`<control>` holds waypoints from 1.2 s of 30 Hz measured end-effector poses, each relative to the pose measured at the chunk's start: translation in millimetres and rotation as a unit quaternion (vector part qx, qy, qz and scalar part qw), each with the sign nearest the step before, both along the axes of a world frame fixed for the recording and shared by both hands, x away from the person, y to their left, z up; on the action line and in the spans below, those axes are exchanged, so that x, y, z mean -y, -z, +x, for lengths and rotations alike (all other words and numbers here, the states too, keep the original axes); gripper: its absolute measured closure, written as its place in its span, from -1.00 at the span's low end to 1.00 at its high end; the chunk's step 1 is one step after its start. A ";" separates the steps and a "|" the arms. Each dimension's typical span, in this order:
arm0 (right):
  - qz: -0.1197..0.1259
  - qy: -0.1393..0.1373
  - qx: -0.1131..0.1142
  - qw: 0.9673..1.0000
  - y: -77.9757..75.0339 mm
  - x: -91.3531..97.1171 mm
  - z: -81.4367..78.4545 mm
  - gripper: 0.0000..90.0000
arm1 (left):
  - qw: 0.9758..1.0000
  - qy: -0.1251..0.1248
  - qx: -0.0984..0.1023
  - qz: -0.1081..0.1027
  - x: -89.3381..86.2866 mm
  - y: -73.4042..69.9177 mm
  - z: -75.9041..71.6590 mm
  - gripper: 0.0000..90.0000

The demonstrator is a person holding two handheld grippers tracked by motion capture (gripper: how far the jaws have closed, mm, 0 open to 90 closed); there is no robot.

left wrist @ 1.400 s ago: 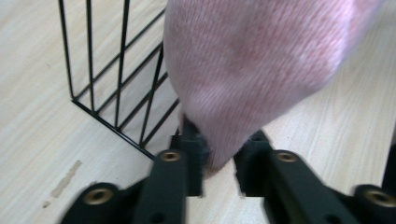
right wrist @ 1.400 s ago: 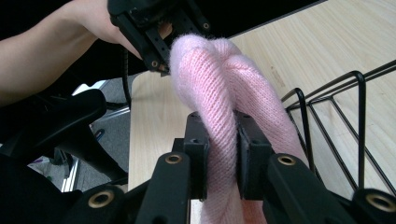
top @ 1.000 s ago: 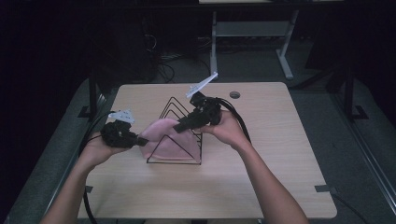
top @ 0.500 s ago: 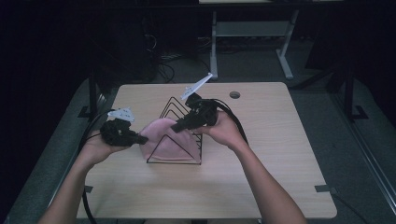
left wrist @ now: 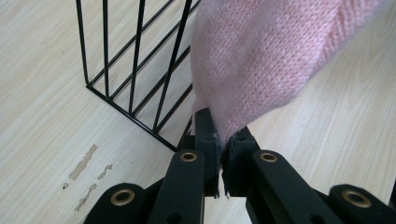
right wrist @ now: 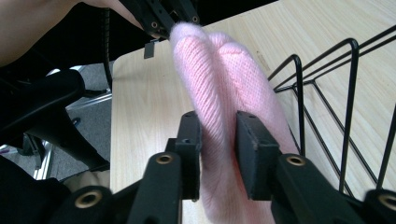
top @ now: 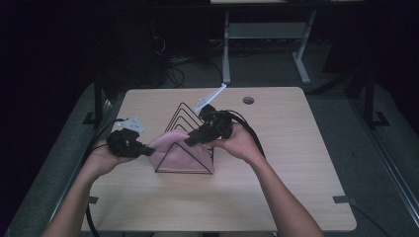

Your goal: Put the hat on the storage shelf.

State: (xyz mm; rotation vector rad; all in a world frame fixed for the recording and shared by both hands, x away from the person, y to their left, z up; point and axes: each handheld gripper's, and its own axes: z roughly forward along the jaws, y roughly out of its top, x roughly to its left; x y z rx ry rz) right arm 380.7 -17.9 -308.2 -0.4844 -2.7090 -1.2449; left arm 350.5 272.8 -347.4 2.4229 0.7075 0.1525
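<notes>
Both grippers pinch the pink knit cloth (top: 174,148) over the wire rack (top: 190,129) — left gripper (left wrist: 223,148) at an edge, right gripper (right wrist: 218,140) mid-fold — best kept taut while lowered.

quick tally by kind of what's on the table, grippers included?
Pink knit cloth: 1
Black wire rack: 1
Grippers: 2, the left gripper and the right gripper, both clamped on the cloth
Total: 4
</notes>
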 end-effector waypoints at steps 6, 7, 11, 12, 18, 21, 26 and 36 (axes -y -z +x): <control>-0.013 -0.005 0.001 1.000 9.8 -2.9 -3.2 0.84 | 1.000 0.000 -0.005 0.012 3.4 4.8 1.8 0.93; -0.014 -0.008 -0.002 1.000 12.1 -3.4 -3.2 0.84 | 1.000 0.000 -0.006 0.012 3.8 6.0 2.2 0.93; -0.006 -0.006 -0.009 1.000 15.0 -1.4 -2.4 0.84 | 1.000 0.005 -0.008 0.021 6.5 8.0 2.8 0.93; -0.006 -0.006 -0.009 1.000 15.0 -1.0 -2.1 0.84 | 1.000 0.004 -0.007 0.021 7.2 8.0 2.8 0.93; 0.000 -0.005 -0.011 1.000 15.6 3.3 -1.4 0.84 | 1.000 0.006 -0.004 0.017 10.3 7.1 1.6 0.92; 0.006 -0.001 -0.015 1.000 16.2 4.7 -2.1 0.79 | 1.000 0.004 -0.005 0.015 9.8 6.2 0.7 0.88; 0.016 0.004 -0.018 1.000 15.9 10.1 -4.3 0.46 | 1.000 0.000 -0.005 0.008 7.3 3.7 -1.5 0.66; 0.028 0.045 -0.028 0.998 19.8 44.3 -9.1 0.06 | 1.000 0.007 -0.004 -0.002 6.8 -0.6 -5.7 0.40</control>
